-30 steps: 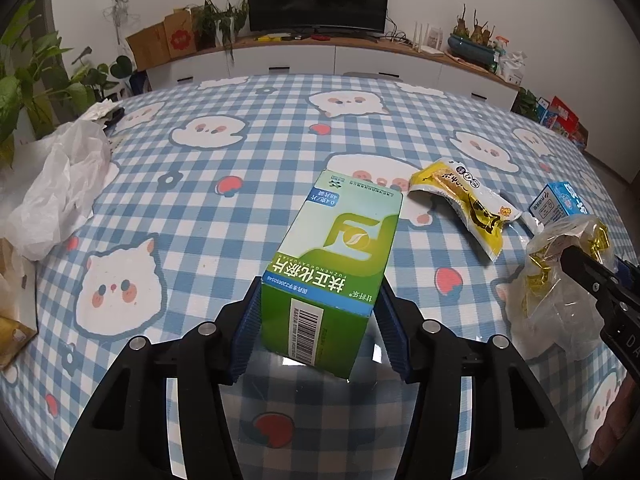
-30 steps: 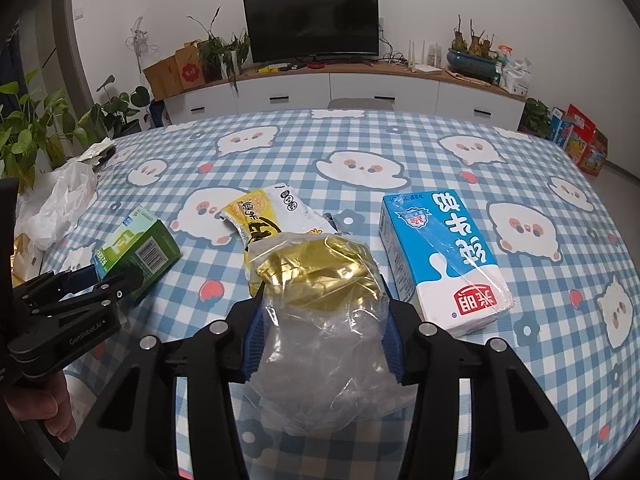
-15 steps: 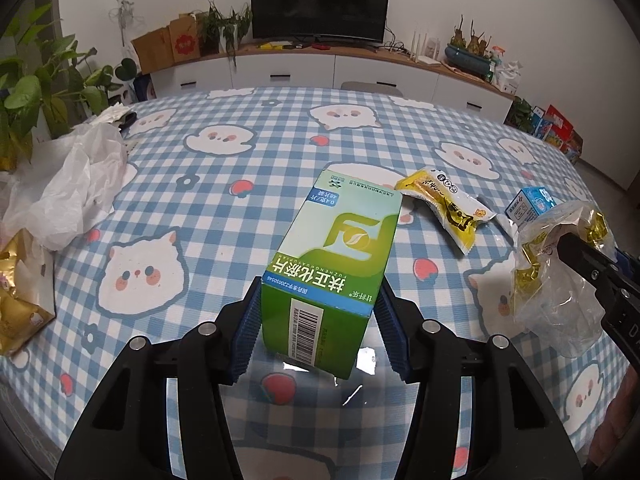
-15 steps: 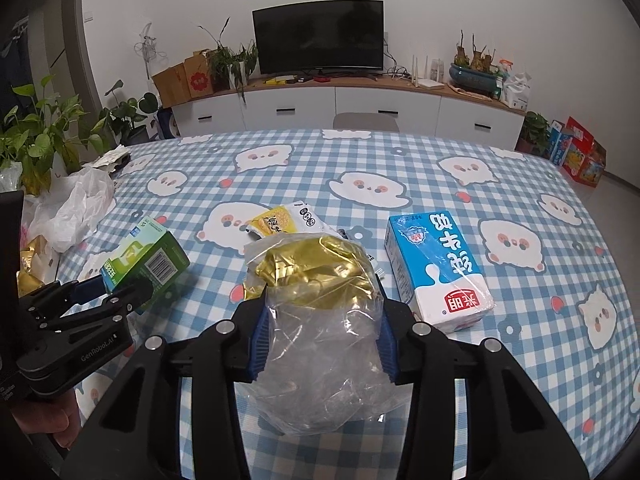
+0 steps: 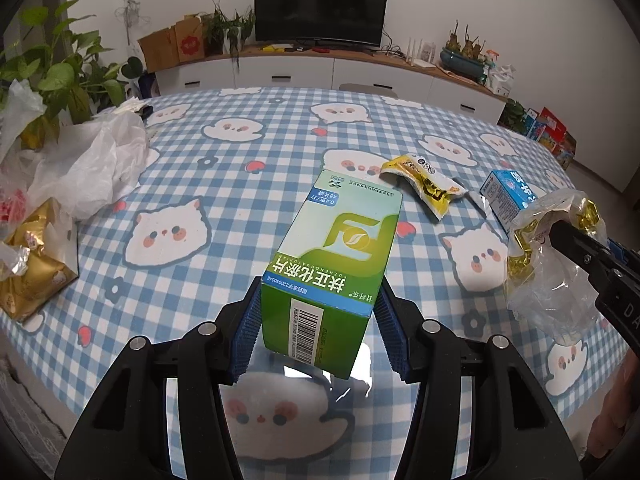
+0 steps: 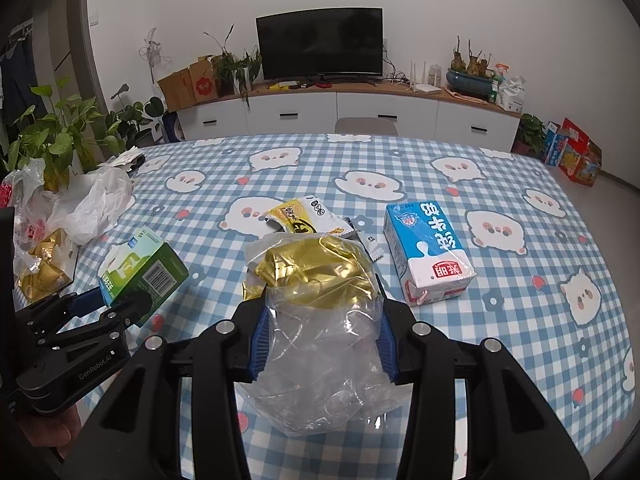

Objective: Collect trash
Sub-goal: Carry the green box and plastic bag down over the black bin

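Held clear above the table (image 5: 248,128): green box (image 5: 336,256) clamped in left gripper (image 5: 316,330), crinkly bag (image 6: 320,320) squeezed in right gripper (image 6: 320,346). Best kept firm and level, then carried left toward the white bag (image 5: 92,164).

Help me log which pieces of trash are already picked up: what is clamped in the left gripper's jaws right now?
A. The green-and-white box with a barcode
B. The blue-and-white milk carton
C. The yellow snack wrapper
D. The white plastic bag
A. In the left wrist view the green-and-white box sits between the blue pads of the left gripper, lifted off the checked tablecloth, while the milk carton lies flat on it.
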Motion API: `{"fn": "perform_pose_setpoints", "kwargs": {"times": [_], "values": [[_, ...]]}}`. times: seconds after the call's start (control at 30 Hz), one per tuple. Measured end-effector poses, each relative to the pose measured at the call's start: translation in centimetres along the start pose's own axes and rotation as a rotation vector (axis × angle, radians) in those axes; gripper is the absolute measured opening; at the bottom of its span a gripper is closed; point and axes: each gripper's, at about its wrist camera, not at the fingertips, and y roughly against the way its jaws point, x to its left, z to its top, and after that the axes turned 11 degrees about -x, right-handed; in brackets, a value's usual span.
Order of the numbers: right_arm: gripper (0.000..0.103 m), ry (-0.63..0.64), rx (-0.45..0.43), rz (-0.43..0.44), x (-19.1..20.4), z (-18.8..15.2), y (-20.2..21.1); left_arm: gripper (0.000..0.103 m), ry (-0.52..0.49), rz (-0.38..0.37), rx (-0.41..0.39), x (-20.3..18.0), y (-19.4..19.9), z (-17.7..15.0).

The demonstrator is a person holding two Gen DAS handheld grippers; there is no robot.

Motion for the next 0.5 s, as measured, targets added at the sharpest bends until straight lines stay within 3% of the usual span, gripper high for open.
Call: {"fn": "perform_pose_setpoints", "kwargs": {"times": [0.5], "values": [[0.041, -0.013, -0.014, 0.03, 1.7, -3.7, 6.7, 0.053, 0.032, -0.029, 0.002, -0.7, 6.0, -5.9]]}}
